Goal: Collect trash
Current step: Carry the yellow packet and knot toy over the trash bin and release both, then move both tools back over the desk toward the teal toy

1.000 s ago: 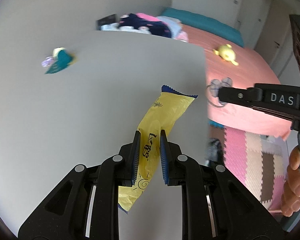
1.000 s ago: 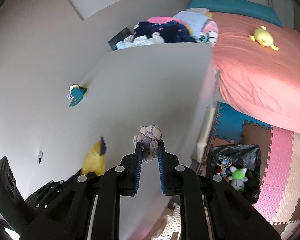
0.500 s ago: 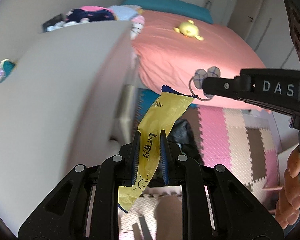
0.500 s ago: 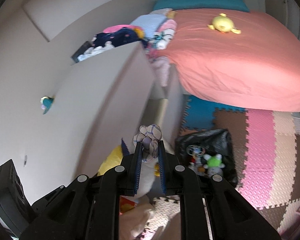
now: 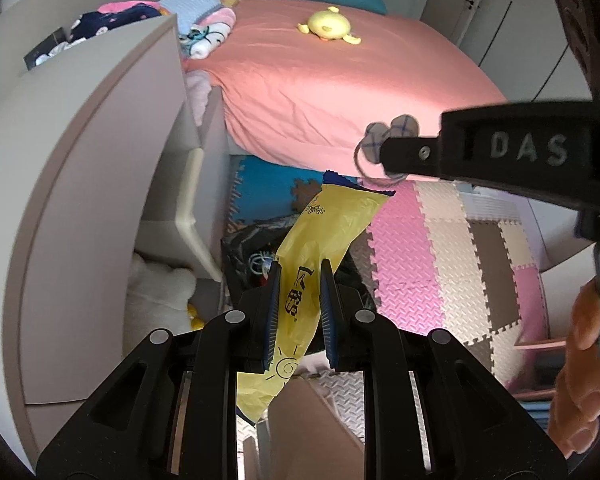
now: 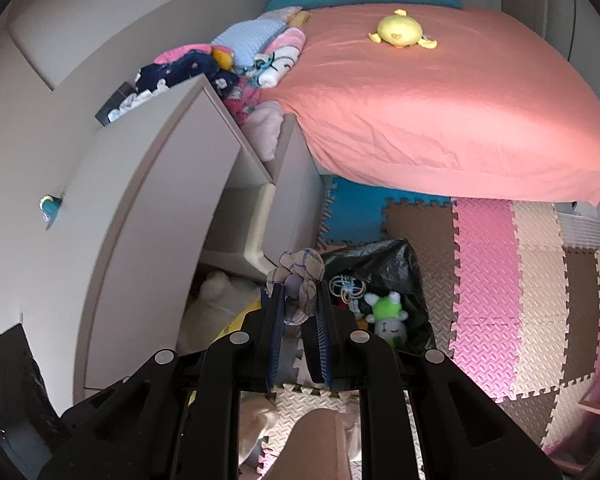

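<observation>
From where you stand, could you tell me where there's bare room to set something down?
The white desk top is bare apart from a small teal item near its far side. The foam mat right of the black trash bag is open. The pink bed is clear around the yellow plush. The clothes pile and under-desk corner are crowded.

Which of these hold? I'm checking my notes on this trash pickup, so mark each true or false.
1. The left tool grips a yellow wrapper. True.
2. The right tool is empty. False: it pinches a checked fabric bundle.
3. A black trash bag lies open on the foam floor mat. True.
4. The yellow plush lies in the bag. False: it rests on the pink bed.
</observation>
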The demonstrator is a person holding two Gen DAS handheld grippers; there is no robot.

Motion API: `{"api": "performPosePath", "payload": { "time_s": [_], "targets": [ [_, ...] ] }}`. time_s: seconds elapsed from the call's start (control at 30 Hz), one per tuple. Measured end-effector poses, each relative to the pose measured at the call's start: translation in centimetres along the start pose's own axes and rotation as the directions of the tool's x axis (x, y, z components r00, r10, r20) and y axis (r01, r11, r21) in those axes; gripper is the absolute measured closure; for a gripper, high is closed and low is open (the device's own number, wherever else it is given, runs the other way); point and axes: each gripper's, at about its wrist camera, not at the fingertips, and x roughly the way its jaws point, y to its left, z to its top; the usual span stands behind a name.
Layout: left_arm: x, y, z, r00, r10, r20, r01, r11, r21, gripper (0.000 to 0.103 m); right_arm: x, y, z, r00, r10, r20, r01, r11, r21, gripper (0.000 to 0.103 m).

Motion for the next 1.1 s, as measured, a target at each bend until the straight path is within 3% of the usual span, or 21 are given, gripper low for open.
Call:
{"api": "performPosePath", "payload": {
  "time_s": [0.03, 0.07, 0.1, 0.13, 0.23, 0.6, 1.1],
  "targets": [
    [0.2, -0.1, 0.0, 1.000, -0.009, -0.004, 0.009, 1.000, 0.003, 0.079, 0.3, -0.2, 0.1, 1.000, -0.018, -0.011, 0.018, 1.000, 0.000, 0.080],
    [0.3, -0.4, 0.0, 1.000, -0.008, -0.011, 0.008, 1.000, 0.010, 0.054, 0.9, -0.4, 0.1, 0.996, -0.081, -0.039, 0.081, 0.997, 0.004, 0.066],
    [0.5, -0.5, 0.0, 1.000, 0.009, -0.021, -0.009, 1.000, 0.021, 0.035, 1.2, -0.7, 0.2, 0.991, -0.122, -0.049, 0.123, 0.992, 0.011, 0.023],
    [0.6, -0.5, 0.0, 0.999, 0.045, -0.016, -0.044, 0.999, 0.029, 0.008, 1.2, -1.4, 0.2, 0.985, -0.169, -0.026, 0.170, 0.985, 0.036, 0.009],
    [0.4, -0.4, -0.2, 0.989, 0.138, 0.043, -0.141, 0.989, 0.050, 0.006, 1.0, -2.4, 0.3, 0.973, -0.228, 0.015, 0.227, 0.971, 0.072, 0.009],
    [0.9, 0.6, 0.2, 0.992, 0.123, 0.014, -0.123, 0.992, 0.038, 0.006, 1.3, -2.1, 0.3, 0.985, -0.174, -0.002, 0.174, 0.981, 0.082, 0.009],
    [-1.8, 3.5, 1.0, 0.992, 0.115, 0.057, -0.115, 0.993, -0.009, 0.006, 1.0, 1.5, 1.3, 0.991, -0.135, 0.020, 0.134, 0.990, 0.050, 0.009]
  ]
}}
